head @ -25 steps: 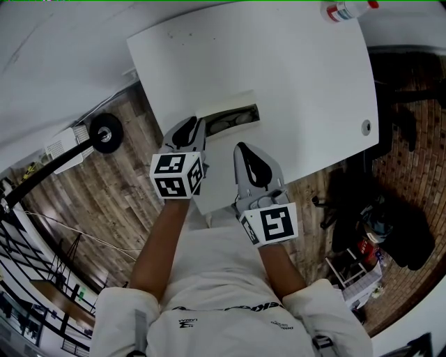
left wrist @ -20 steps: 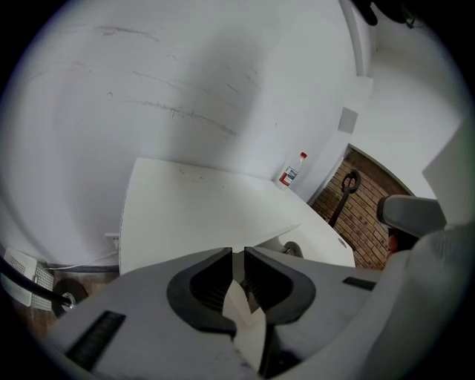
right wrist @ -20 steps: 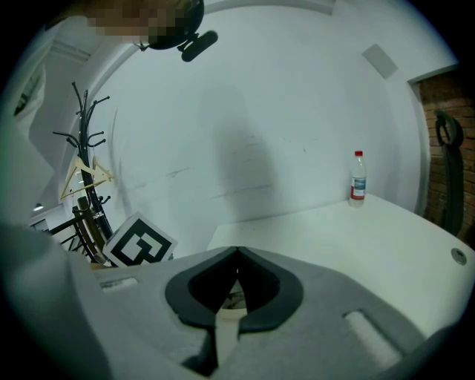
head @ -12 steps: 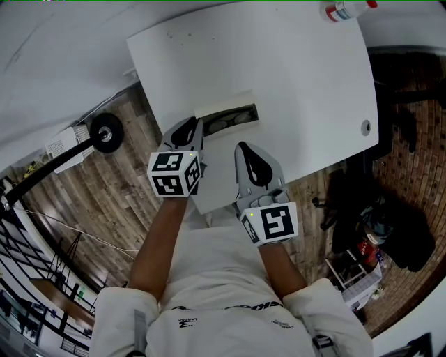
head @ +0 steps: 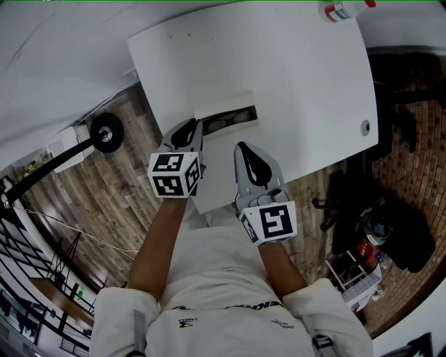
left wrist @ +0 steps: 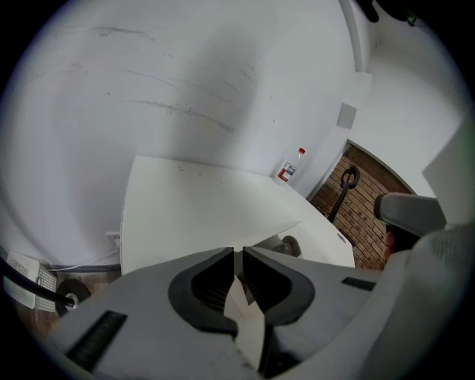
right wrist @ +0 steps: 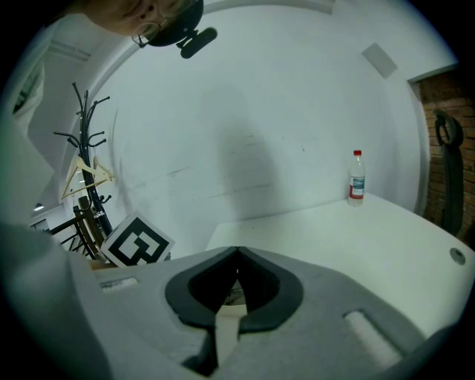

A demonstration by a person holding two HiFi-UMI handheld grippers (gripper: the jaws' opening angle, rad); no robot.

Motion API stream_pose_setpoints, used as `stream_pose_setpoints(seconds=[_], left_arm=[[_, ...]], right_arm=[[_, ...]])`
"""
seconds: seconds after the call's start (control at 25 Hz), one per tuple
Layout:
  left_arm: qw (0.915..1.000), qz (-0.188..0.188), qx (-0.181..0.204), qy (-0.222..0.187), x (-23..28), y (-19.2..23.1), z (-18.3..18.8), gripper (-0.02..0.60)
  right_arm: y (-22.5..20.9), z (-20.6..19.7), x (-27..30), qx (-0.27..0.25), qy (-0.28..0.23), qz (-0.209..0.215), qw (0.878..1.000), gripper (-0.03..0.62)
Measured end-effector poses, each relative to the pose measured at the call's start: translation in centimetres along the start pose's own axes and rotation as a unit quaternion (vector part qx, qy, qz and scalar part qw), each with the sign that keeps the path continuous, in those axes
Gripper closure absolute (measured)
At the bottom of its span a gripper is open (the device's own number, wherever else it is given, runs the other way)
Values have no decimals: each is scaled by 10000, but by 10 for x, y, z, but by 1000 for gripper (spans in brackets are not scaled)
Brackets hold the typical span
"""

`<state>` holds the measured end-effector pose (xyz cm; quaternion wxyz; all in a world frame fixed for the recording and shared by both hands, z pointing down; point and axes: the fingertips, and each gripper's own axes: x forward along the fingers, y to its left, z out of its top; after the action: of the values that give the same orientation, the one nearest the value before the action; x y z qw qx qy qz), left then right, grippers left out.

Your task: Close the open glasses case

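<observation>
The open glasses case (head: 231, 120) lies near the front edge of the white table (head: 293, 63). Its pale lid (head: 223, 104) is tipped up over the dark inside, where a pair of glasses shows. My left gripper (head: 194, 124) sits just left of the case's near corner, jaws together and empty. The right gripper (head: 240, 146) hovers a little in front of the case, jaws also together and empty. In the left gripper view the case (left wrist: 288, 243) peeks past my left gripper (left wrist: 237, 254). My right gripper (right wrist: 237, 254) hides nearly all of the case in its own view.
A clear bottle with a red cap (head: 345, 10) stands at the table's far right corner, also seen as the bottle (right wrist: 357, 177) against the wall. A round cable hole (head: 366, 127) sits near the right edge. Wooden floor and a chair base (head: 106, 132) lie to the left.
The case's lid looks slightly lower and the case a touch further left. The left gripper shifted slightly; the right gripper has hardly moved.
</observation>
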<state>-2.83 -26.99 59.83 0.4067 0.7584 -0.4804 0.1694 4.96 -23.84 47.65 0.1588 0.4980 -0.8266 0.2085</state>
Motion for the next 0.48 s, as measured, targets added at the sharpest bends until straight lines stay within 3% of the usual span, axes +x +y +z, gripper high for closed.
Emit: stream_pose_setpoints(seconds=[0.48], left_arm=[[10000, -18, 55, -15, -4, -5, -9, 546]], right_arm=[[1, -4, -6, 24, -16, 0, 10000, 597]])
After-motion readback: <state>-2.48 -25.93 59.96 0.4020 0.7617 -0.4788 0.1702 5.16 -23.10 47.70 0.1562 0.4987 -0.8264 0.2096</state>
